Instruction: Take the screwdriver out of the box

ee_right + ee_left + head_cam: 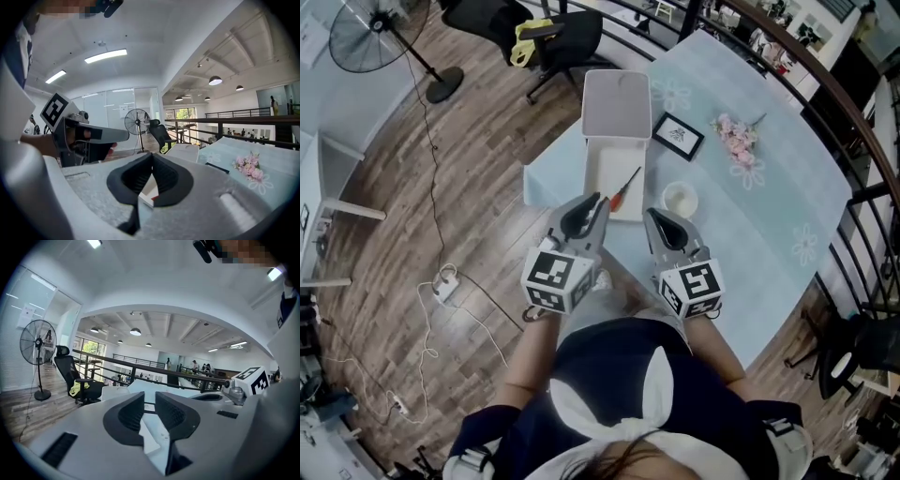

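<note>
Both empty: the left gripper (599,202), jaws parted a crack, and the right gripper (652,214), jaws closed, hover near the box (605,180) holding the screwdriver (626,190) just ahead.

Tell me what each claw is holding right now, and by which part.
Nothing is held. The left claw stands slightly apart and empty, and the right claw is shut on nothing. The screwdriver lies untouched in the open box.
</note>
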The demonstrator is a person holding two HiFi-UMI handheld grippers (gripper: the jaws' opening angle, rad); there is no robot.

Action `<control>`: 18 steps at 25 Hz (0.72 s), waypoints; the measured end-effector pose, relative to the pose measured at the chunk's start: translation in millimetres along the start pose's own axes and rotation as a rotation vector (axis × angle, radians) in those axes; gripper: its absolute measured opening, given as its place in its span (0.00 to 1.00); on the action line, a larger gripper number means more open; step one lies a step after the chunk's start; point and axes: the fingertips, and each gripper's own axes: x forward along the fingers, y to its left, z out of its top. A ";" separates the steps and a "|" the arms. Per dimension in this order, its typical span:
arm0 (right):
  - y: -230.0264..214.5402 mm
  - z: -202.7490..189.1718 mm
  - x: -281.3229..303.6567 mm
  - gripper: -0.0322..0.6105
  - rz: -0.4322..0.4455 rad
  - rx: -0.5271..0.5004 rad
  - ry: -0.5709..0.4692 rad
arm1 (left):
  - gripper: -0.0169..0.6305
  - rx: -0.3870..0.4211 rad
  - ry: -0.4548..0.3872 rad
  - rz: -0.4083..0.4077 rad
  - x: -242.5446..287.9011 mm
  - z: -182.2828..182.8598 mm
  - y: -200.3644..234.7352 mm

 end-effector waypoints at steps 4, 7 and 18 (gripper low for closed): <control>-1.1 -2.9 14.0 0.05 -0.037 0.028 -0.001 | 0.29 0.036 0.006 -0.057 5.6 7.3 12.5; -2.1 -1.4 21.0 0.05 -0.060 0.040 -0.010 | 0.29 0.067 0.039 -0.067 9.9 2.2 22.1; -10.4 -1.4 22.2 0.05 -0.112 0.033 0.004 | 0.29 0.068 0.064 -0.114 26.0 -7.9 25.5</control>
